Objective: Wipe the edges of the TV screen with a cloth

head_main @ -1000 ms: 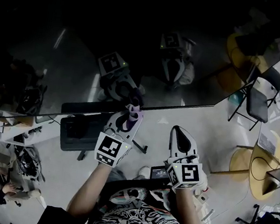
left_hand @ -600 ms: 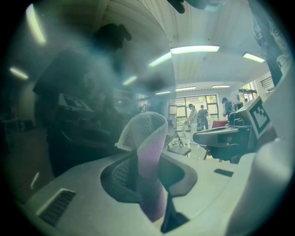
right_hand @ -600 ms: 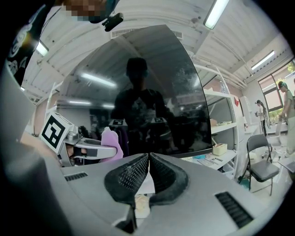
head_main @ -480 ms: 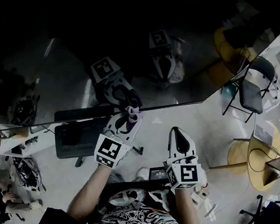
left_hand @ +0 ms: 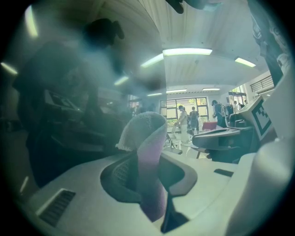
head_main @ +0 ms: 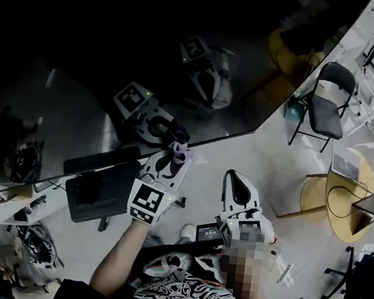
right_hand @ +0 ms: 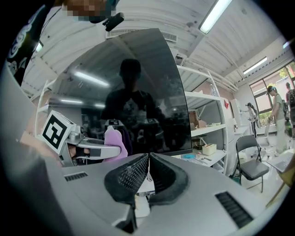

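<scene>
Left gripper (head_main: 169,160) is up at the TV (head_main: 120,36), jaws clamped on a purple cloth (head_main: 180,153), and the free end of that cloth pokes out past the tips, right on the screen's bottom edge, roughly midway between the middle and the lower right corner. That looks like the reason for the grip: enough cloth proud of the jaws that fabric, not plastic, meets the bezel. The left gripper view confirms it, with the cloth folded between the pads and the dark glass filling the left side. Right gripper (head_main: 235,178) hangs just below the same edge, apart from it, jaws pressed together on nothing, so it seems to be simply out of the way. As for containers, only a small box (right_hand: 209,149) sits on a shelf beyond the TV; its contents can't be made out.
</scene>
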